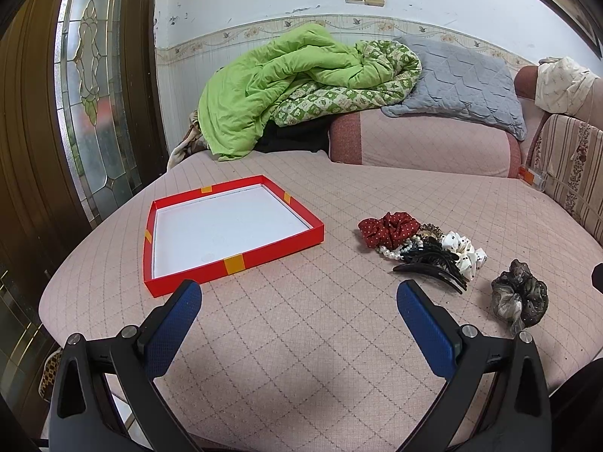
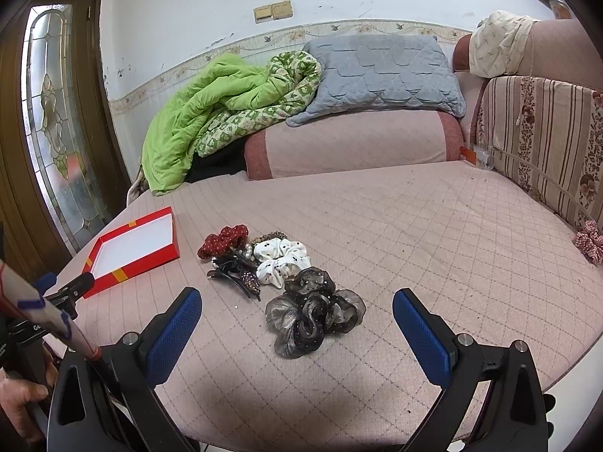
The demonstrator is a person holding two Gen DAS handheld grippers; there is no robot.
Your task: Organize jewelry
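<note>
A shallow red box (image 1: 241,261) with a white inside lies empty on the pink quilted bed; it also shows in the right wrist view (image 2: 150,258). To its right lies a pile: a red dotted scrunchie (image 1: 390,228), a pearl string (image 1: 395,251), a black hair claw (image 1: 433,263) and a white dotted scrunchie (image 1: 465,250). A grey-black organza scrunchie (image 2: 312,314) lies apart, just ahead of my right gripper (image 2: 297,301). My left gripper (image 1: 299,292) is open and empty above the bed, between box and pile. My right gripper is open and empty.
A green quilt (image 1: 286,86), a grey pillow (image 1: 459,79) and a pink bolster (image 1: 422,143) lie at the back. A striped cushion (image 2: 546,132) stands at the right, with a pink checked scrunchie (image 2: 589,241) below it. A glass door (image 1: 94,94) is at the left.
</note>
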